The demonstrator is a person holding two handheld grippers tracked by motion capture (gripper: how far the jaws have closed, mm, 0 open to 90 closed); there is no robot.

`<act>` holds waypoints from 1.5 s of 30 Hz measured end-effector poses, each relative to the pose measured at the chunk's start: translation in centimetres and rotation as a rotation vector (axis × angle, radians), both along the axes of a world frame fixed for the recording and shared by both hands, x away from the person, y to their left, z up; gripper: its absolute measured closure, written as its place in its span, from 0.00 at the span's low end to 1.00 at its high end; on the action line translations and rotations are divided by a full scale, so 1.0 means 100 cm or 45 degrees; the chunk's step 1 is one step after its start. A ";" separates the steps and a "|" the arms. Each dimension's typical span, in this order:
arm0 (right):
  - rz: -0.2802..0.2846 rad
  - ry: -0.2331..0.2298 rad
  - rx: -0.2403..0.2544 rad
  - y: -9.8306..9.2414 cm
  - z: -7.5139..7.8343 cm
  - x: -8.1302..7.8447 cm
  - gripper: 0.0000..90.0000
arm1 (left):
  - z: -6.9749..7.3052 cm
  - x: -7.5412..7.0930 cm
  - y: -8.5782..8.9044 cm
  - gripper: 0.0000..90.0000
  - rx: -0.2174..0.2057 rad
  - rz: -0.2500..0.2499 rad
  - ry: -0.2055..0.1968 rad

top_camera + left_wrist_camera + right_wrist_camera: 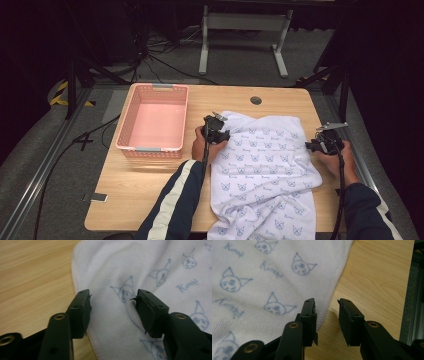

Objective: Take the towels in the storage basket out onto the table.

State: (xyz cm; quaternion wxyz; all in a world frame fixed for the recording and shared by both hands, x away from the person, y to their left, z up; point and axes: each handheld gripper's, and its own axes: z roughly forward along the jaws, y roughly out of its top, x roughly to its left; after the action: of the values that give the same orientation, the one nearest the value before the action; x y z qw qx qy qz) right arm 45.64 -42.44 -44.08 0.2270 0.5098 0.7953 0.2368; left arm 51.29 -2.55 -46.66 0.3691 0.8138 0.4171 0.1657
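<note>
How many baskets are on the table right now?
1. The pink basket sits at the table's far left, beside the printed towel.

High view looks down; 2 gripper views – close – share the towel (pixel 265 165).

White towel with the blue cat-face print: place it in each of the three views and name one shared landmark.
High view: white towel with blue cat-face print spread right of centre, from mid-table to the near edge.
Left gripper view: right and centre, stitched hem between the jaws.
Right gripper view: left and centre, hem by the left jaw.
Shared landmark: light wooden table.
</note>
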 end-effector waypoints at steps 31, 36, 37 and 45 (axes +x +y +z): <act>-0.057 -0.115 0.004 0.008 -0.006 0.029 0.52 | 0.001 0.037 0.010 0.52 0.046 0.293 -0.027; 0.022 -0.168 0.039 0.013 0.001 0.019 0.52 | 0.009 0.019 0.001 0.44 0.030 0.114 -0.065; 0.030 -0.165 0.067 0.014 0.004 0.016 0.53 | 0.011 0.015 -0.001 0.44 0.020 0.084 -0.071; 0.294 -0.104 0.071 0.028 0.019 -0.027 0.55 | 0.028 -0.062 -0.014 0.43 0.088 -0.362 -0.095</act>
State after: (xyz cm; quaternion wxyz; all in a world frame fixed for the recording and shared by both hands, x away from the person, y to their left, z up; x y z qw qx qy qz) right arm 42.95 -39.63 -42.15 0.2161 0.4110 0.8318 0.3041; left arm 45.10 -3.92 -43.88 0.3759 0.8701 0.2778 0.1563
